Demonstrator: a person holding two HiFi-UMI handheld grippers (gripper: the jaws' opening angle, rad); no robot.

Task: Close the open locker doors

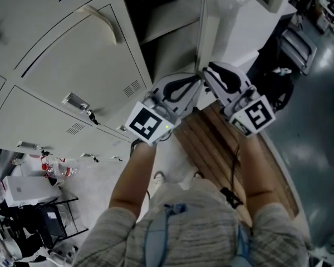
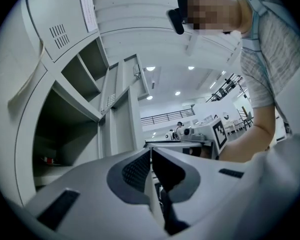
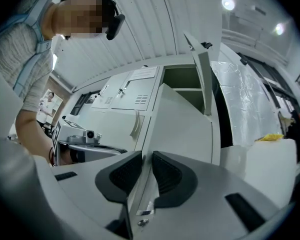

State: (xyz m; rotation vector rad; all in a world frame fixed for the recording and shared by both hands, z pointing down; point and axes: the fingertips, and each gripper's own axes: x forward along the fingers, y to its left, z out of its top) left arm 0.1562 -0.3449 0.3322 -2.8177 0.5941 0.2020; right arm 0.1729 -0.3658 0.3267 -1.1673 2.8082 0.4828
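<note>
Just left of the open locker door (image 1: 207, 38) free room is offered by the compartment (image 1: 170, 54), whereas passage is barred right of the door by a white bulk (image 1: 239, 32), below it by a slatted wooden bench (image 1: 211, 143) and farther left by shut locker fronts (image 1: 72, 65).

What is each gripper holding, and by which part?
The left gripper and the right gripper each have their jaws closed on the open locker door, gripping its thin edge.
</note>
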